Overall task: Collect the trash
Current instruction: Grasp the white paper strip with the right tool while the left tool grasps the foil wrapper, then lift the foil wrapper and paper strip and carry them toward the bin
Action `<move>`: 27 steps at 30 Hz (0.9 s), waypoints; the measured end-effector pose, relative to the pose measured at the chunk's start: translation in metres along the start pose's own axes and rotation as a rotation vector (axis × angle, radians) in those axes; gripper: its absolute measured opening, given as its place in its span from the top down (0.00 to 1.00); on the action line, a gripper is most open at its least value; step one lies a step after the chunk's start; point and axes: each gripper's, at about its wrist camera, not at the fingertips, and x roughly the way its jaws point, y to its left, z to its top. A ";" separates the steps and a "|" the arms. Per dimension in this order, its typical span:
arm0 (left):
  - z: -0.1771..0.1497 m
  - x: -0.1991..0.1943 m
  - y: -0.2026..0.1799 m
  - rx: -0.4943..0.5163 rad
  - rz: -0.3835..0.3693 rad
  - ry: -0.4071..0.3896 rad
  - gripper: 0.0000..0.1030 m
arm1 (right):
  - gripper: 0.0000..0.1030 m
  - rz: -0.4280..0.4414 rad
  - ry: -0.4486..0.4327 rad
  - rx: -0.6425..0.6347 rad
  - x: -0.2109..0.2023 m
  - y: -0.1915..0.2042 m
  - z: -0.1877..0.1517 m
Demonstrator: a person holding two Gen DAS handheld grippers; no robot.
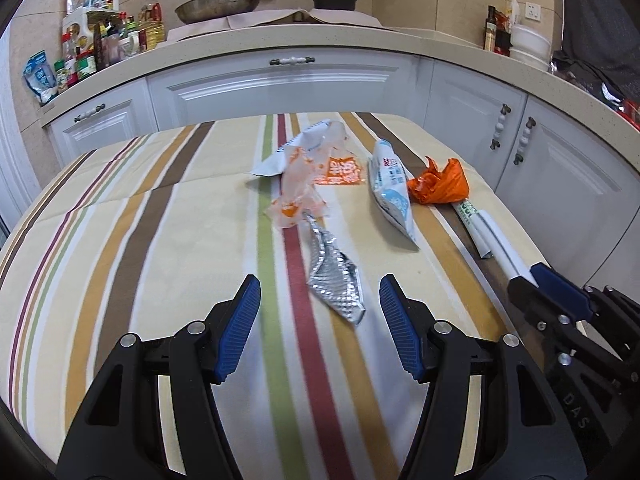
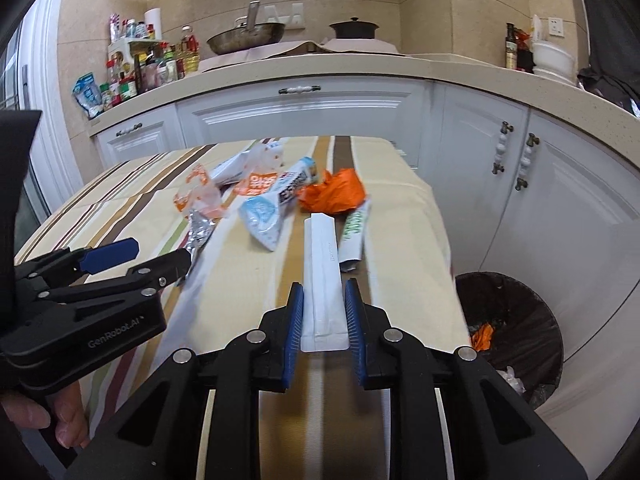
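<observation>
Between my right gripper's [image 2: 323,300] blue pads sits a long white packet [image 2: 322,276], clamped and lifted off the striped tablecloth [image 2: 404,216]; my left gripper [image 1: 320,300] hangs unclenched over a crumpled silver foil wrapper [image 1: 334,276]; beside the table a dark bin [image 2: 516,328] holds an orange scrap [image 2: 482,336] and pale litter.

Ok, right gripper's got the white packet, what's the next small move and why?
Probably swing the right gripper rightward over the trash bin beside the table. Its pads are shut on the white packet, and the bin stands open just past the table edge.
</observation>
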 end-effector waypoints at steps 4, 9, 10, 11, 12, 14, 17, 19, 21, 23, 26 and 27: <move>0.004 0.013 -0.010 0.013 0.015 0.031 0.41 | 0.78 0.004 -0.007 0.026 0.000 -0.011 0.000; 0.007 0.023 -0.014 0.014 0.016 0.080 0.51 | 0.78 0.013 -0.016 0.042 0.000 -0.019 0.001; 0.006 0.025 -0.014 0.015 0.014 0.087 0.55 | 0.78 0.014 -0.017 0.044 0.000 -0.020 0.000; 0.005 0.026 -0.014 0.016 0.008 0.096 0.60 | 0.78 0.015 -0.018 0.046 0.000 -0.021 0.000; 0.005 0.026 -0.014 0.016 0.000 0.094 0.65 | 0.78 0.016 -0.017 0.047 0.000 -0.021 0.000; 0.003 0.026 -0.015 0.021 -0.001 0.090 0.67 | 0.78 0.016 -0.017 0.050 0.001 -0.021 -0.001; 0.002 0.025 -0.013 0.008 -0.010 0.081 0.68 | 0.78 0.015 -0.021 0.049 0.000 -0.021 -0.002; 0.001 0.022 -0.011 -0.002 -0.012 0.068 0.78 | 0.78 0.014 -0.024 0.048 0.000 -0.021 -0.002; 0.000 0.019 -0.010 -0.003 -0.015 0.059 0.87 | 0.78 0.012 -0.030 0.047 -0.002 -0.022 -0.001; 0.000 0.014 -0.009 -0.007 -0.022 0.045 0.87 | 0.78 0.008 -0.039 0.047 -0.005 -0.022 0.000; 0.001 0.006 -0.008 -0.001 -0.018 0.011 0.87 | 0.78 0.004 -0.047 0.045 -0.008 -0.021 0.001; 0.000 0.003 -0.007 -0.002 -0.018 0.002 0.87 | 0.78 0.003 -0.048 0.044 -0.009 -0.021 0.001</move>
